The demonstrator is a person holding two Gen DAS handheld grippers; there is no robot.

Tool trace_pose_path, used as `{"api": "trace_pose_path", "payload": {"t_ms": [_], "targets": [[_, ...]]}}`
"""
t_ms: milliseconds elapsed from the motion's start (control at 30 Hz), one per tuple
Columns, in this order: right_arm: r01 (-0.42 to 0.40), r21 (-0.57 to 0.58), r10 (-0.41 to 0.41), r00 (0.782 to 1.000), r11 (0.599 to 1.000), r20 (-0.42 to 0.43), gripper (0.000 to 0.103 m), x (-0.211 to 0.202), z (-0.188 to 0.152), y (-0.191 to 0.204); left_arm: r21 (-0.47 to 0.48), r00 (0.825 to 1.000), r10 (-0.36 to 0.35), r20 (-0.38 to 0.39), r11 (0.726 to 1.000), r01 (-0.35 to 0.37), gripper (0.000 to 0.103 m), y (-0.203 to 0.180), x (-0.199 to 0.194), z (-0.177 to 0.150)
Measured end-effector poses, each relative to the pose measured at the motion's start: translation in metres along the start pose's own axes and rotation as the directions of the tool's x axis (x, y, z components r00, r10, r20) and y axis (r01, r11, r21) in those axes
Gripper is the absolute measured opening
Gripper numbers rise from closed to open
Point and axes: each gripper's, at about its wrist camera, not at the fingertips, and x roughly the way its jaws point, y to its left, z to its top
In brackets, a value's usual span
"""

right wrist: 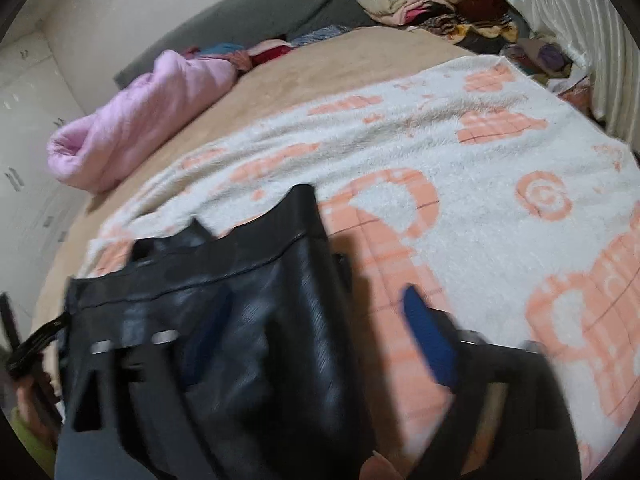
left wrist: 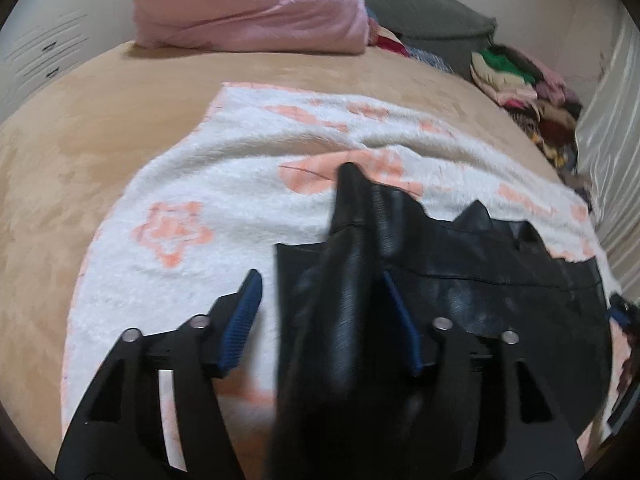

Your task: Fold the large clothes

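Lying on a white fleece blanket with peach patterns (left wrist: pixel 224 184) (right wrist: pixel 500 168), spread over a tan bed cover (left wrist: pixel 100 120) (right wrist: pixel 320 68): one black leather-look garment (left wrist: pixel 500 292) (right wrist: pixel 248 300), partly folded, with a stitched seam across its upper panel.

Left gripper (left wrist: pixel 326 296): fingers spread apart. The left blue pad (left wrist: pixel 242 320) stands clear of the cloth over bare blanket. A raised fold of the garment stands up between the two fingers and lies against the inner side of the right pad, which shows only as a blue edge. The pads do not pinch it.

Right gripper (right wrist: pixel 316 344): fingers spread wide. The right blue pad (right wrist: pixel 430 340) hangs over the peach part of the blanket, apart from the garment's edge. The left finger lies over the black cloth and is blurred; its pad is hard to make out. The garment's right edge sits between the fingers, unpressed.

Also present: a rolled pink quilt (left wrist: pixel 248 8) (right wrist: pixel 140 120) at the far end of the bed; a grey headboard cushion (left wrist: pixel 420 12) (right wrist: pixel 260 28); a heap of mixed coloured clothes (left wrist: pixel 528 88) (right wrist: pixel 436 4) at the far corner by a pale curtain (left wrist: pixel 612 128) (right wrist: pixel 568 20).
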Motion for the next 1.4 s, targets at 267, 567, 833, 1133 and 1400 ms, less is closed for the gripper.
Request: {"api": "trace_pose_path", "payload": {"t_ms": [267,567,833,1133,1400], "targets": [[-0.091,-0.021,0.087,0.986,0.996,-0.143,0.095,-0.018,-0.05,-0.009,-0.101,0.987,-0.156,-0.029,0.983,0.153,0.076,0.02,-0.031,-0.034],[-0.193,0.045,0.198,0.966,0.98,-0.167,0.05,-0.012,-0.07,-0.018,-0.132,0.973,-0.204,-0.11,0.973,0.189,0.055,0.009,-0.02,-0.062],[-0.129,-0.015,0.125,0.979,0.992,-0.161,0.029,-0.034,-0.07,-0.017,-0.075,0.975,-0.182,-0.124,0.982,0.173,0.039,-0.004,-0.041,-0.071],[0.075,-0.179,-0.091,0.992,0.981,-0.083,0.069,-0.057,-0.083,0.002,-0.044,0.985,-0.138,-0.105,0.99,0.134,0.048,-0.006,-0.057,-0.079],[0.088,-0.304,-0.076,0.996,0.949,0.049,0.084,-0.093,-0.09,0.043,0.019,0.992,-0.1,-0.075,0.995,0.101,0.066,-0.013,-0.081,-0.086]]}}
